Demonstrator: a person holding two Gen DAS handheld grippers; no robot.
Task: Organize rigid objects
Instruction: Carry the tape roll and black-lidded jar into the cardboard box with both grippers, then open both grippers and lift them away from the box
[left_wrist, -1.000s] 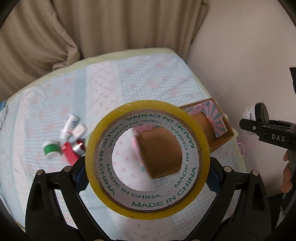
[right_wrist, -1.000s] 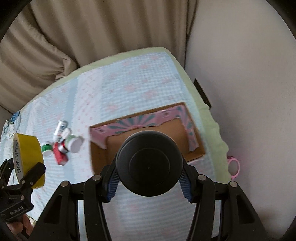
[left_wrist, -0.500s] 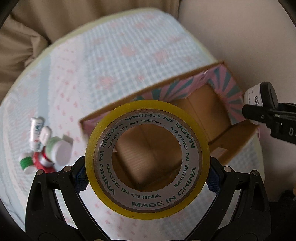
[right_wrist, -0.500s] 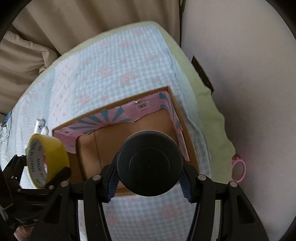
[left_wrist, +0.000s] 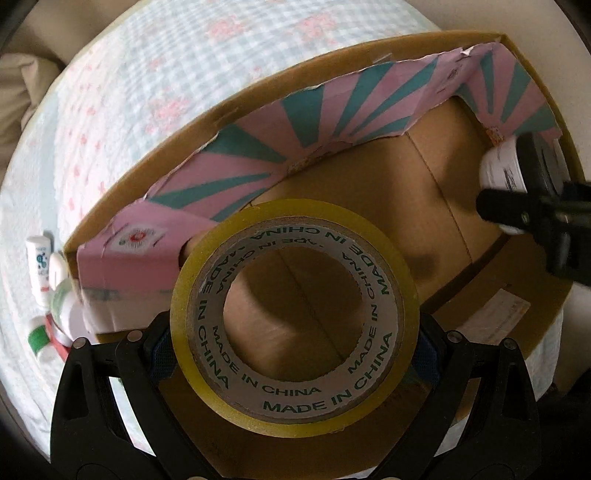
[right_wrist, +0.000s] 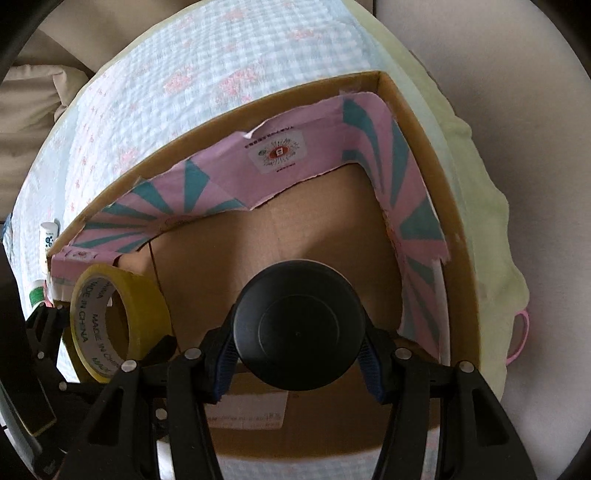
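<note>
Two items hang over the open brown cardboard box, unreleased: left claw grips a yellow tape roll, right claw a black-lidded jar. Small white bottles remain on the bed.

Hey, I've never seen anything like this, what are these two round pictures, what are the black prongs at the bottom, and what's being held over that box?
There is no robot: a person holds a hand-operated claw in each hand, and each carries a wide-angle camera looking down along its two fingers. That is why the pictures look round.

The left camera shows the left claw gripping a yellow tape roll by its sides. The right camera shows the right claw clamped on a black-lidded jar.

Both hang over an open cardboard box lined with pink and teal paper, sitting on a checked cloth. Beside the box lie a few small tubes and bottles.
</note>
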